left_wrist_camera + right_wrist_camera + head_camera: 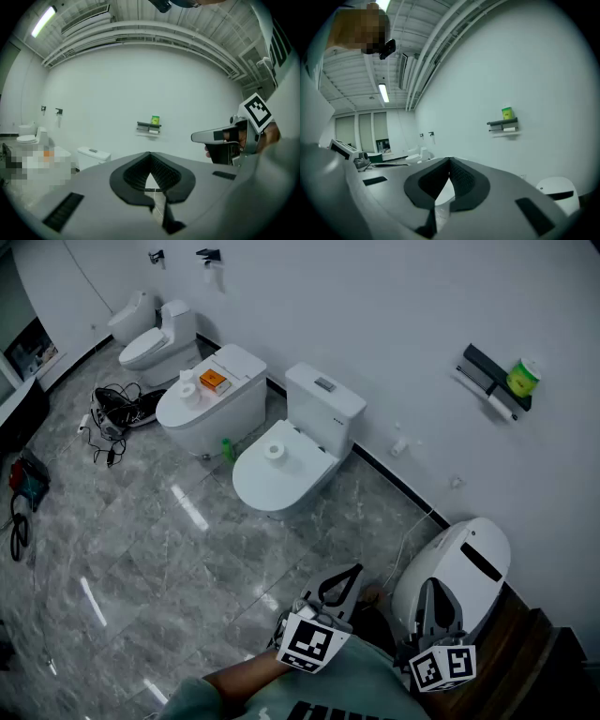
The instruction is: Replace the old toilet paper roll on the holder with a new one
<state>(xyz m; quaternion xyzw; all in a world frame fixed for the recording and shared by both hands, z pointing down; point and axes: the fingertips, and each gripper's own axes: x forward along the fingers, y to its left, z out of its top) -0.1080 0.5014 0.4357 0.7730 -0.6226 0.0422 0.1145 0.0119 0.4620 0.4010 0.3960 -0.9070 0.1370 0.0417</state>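
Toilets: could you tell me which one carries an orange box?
The second toilet from the far corner; it alone bears the orange box on its top.

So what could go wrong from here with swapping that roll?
The green container sits on the wall holder, right above the old roll; tugging there could knock it off. A spare roll stands loose on a smooth toilet lid and might slide away when grabbed.
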